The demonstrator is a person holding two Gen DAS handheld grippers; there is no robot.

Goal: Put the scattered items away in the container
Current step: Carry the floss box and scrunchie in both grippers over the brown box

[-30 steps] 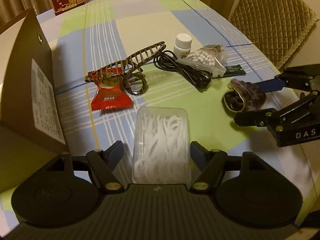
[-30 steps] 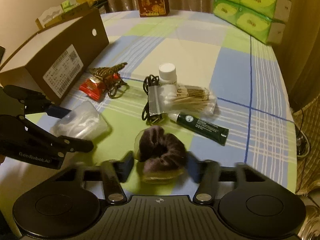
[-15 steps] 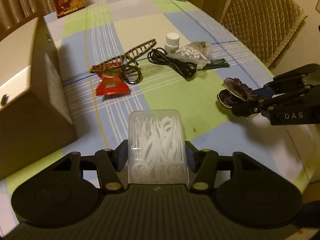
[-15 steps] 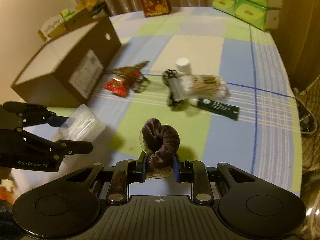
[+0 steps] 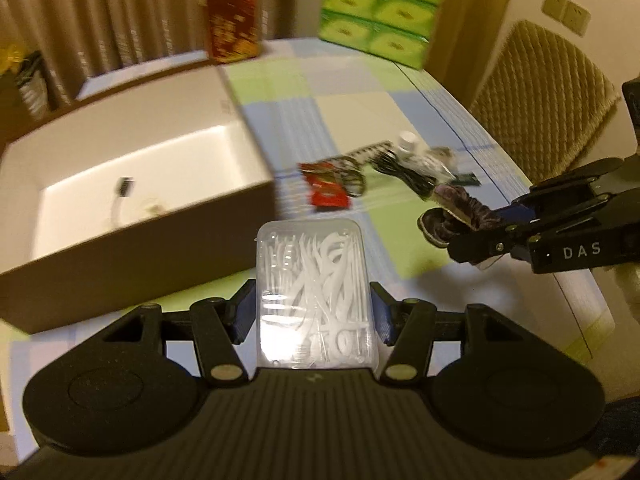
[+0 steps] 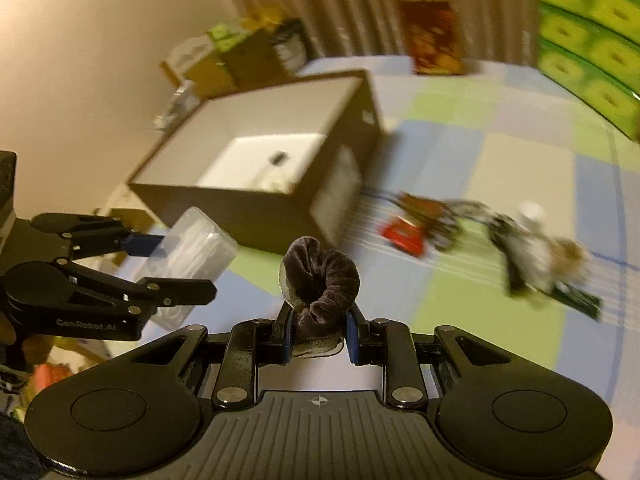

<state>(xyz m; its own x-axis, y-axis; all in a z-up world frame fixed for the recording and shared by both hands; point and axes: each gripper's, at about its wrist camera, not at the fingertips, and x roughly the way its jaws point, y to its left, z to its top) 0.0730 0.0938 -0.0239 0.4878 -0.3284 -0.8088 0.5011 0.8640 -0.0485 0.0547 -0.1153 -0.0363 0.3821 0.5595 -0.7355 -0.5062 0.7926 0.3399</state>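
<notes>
Between the blue pads of the left gripper [image 5: 314,312] sits a clear floss box [image 5: 316,292], clamped on both long sides and held off the table [image 5: 352,120], just beside the near wall of the carton [image 5: 132,216]; the right gripper [image 6: 318,334] is closed tight on a dark scrunchie [image 6: 320,280], which bulges above its pads, also in the air; the carton stands open at the table's left, white inside, with a small dark-tipped white piece lying on its floor; farther right on the checked cloth lie, blurred, a red packet [image 5: 328,194], a hair claw [image 5: 352,168] touching it, a black cable [image 5: 404,174], a white bottle [image 5: 408,142] and a green tube [image 6: 578,300]; green tissue packs [image 5: 380,12] and a red box [image 5: 232,20] stand at the far edge.
</notes>
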